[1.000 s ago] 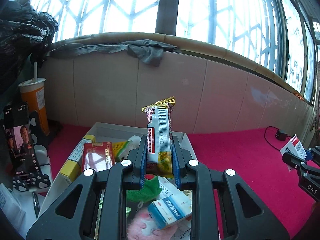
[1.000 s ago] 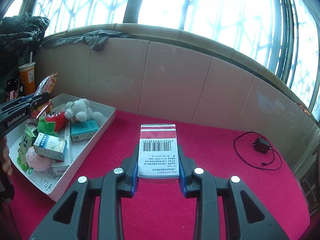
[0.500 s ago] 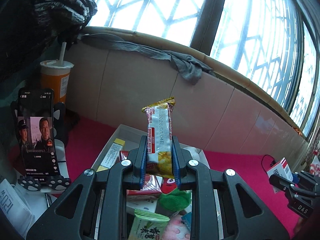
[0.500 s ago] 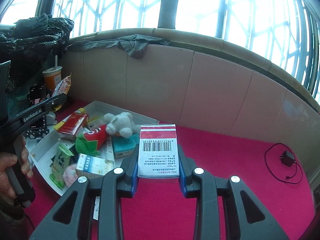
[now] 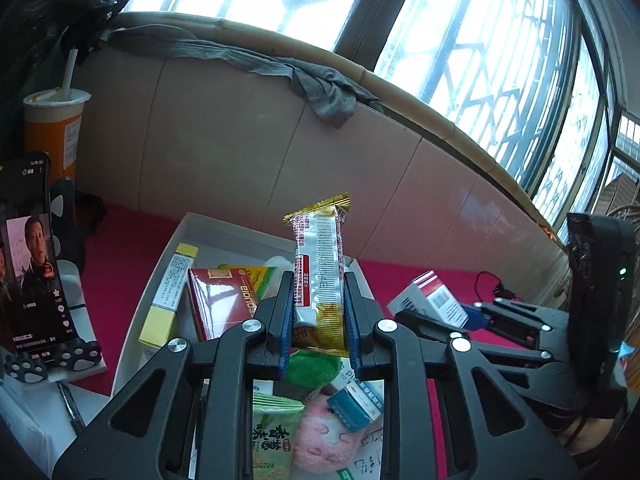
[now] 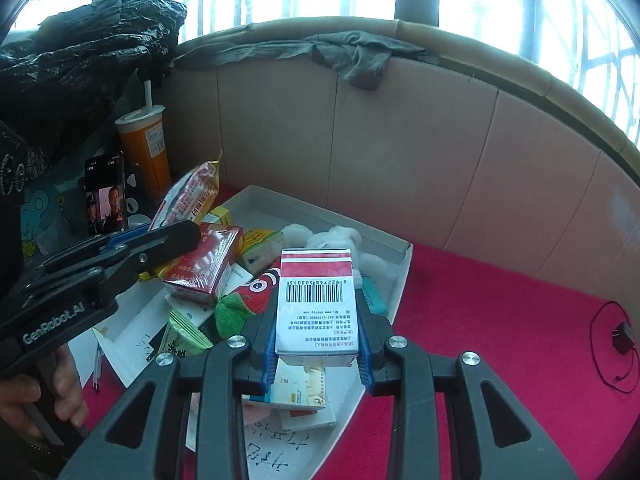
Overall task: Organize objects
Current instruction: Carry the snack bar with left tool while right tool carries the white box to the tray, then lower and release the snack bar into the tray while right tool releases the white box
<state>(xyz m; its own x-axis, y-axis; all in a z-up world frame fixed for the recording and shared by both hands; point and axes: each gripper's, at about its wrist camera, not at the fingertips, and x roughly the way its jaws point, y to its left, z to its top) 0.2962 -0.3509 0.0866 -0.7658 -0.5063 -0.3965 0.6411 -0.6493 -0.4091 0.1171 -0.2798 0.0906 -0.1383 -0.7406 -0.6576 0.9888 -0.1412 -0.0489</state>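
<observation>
My left gripper (image 5: 316, 320) is shut on a snack packet (image 5: 320, 272) with gold ends, held upright over the white tray (image 5: 176, 240). In the right wrist view the same packet (image 6: 188, 196) sticks up from the left gripper at the tray's left side. My right gripper (image 6: 316, 340) is shut on a white box with a red band and barcode (image 6: 316, 304), held above the tray's (image 6: 402, 268) near right part. That box (image 5: 430, 298) shows in the left wrist view too, just right of the tray.
The tray holds a red box (image 6: 208, 260), a green-and-red plush (image 6: 244, 300), a white plush (image 6: 340, 236), a green sachet (image 5: 272, 432) and small cartons. A phone on a stand (image 5: 28, 252) and an orange cup (image 5: 56, 132) stand left. A charger (image 6: 622, 340) lies on the red cloth.
My right gripper has swung left with the barcode box, from over the red cloth to over the tray. The left gripper turned and shifted left early on, then held still with the packet.
</observation>
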